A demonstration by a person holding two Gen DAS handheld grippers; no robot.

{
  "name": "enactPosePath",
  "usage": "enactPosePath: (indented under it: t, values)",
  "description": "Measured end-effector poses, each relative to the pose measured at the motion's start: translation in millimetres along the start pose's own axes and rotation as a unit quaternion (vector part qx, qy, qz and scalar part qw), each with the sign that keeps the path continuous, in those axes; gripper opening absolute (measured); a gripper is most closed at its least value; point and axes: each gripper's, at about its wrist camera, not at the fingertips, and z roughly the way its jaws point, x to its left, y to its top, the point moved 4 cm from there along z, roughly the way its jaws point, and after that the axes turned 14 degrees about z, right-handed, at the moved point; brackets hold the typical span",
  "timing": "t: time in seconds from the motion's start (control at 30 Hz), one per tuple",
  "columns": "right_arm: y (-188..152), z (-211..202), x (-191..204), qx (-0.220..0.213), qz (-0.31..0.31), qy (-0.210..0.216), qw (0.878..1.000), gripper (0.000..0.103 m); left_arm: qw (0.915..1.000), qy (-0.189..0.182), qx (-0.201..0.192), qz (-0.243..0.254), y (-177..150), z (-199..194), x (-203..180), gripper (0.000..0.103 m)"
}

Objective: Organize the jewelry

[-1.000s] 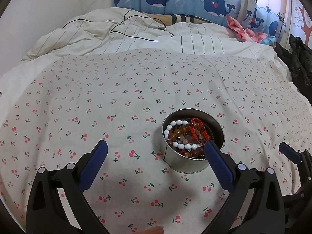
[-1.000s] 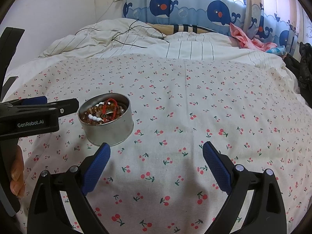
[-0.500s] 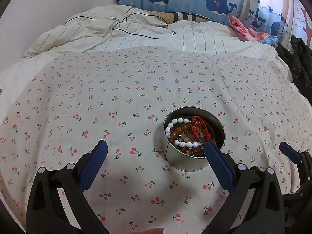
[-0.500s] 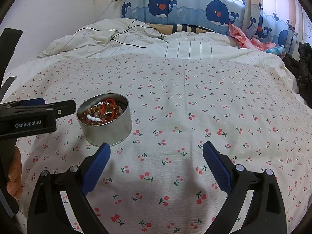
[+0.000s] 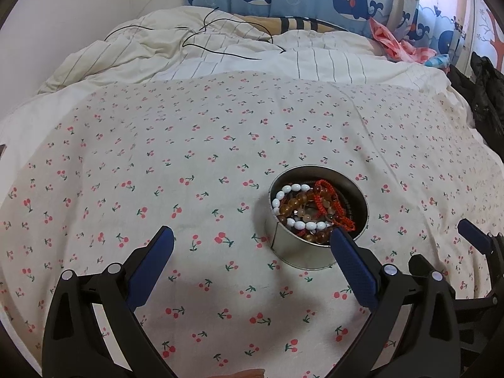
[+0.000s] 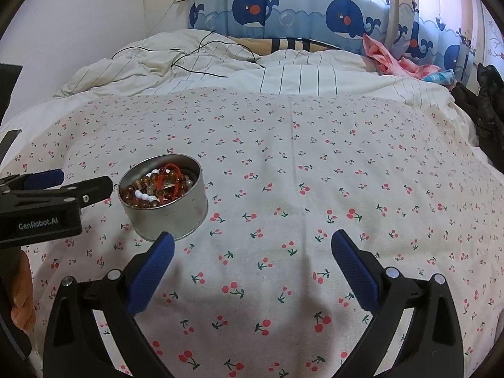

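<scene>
Setting: a bed covered by a cream sheet [image 5: 220, 157] printed with small red cherries, seen from 2 fisheye cameras.
Tin: a round silver metal tin [image 5: 302, 252] stands upright on the sheet, its top open; in the right wrist view it sits at the left [image 6: 170, 217].
Jewelry: inside the tin lie a white bead bracelet [image 5: 285, 190], amber-brown beads [image 5: 296, 203] and a red corded bracelet [image 5: 330, 201], heaped together and partly overlapping.
Left gripper: the left gripper [image 5: 252, 239] hovers low over the sheet with its 2 blue-padded fingers spread wide and nothing between them; its right pad overlaps the near rim of the tin in the left wrist view, and contact cannot be judged.
Right gripper: the right gripper [image 6: 252, 242] is spread wide over bare sheet, holding nothing; its left pad appears just in front of the tin.
Behind: a rumpled white striped duvet [image 6: 299, 78] with a thin black cable [image 6: 201, 53] lying across it.
Backdrop: a blue whale-print curtain [image 6: 283, 9].
Far right: pink cloth [image 6: 393, 58] and dark clothing [image 5: 482, 94].
</scene>
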Motion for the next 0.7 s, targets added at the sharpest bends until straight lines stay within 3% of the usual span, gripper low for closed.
enactPosePath:
  t: [0.7]
  values:
    - [1.5, 0.6, 2.4, 0.004, -0.001, 0.003, 1.000, 0.096, 1.0000, -0.001, 0.003, 0.000, -0.4, 0.6, -2.0, 0.095]
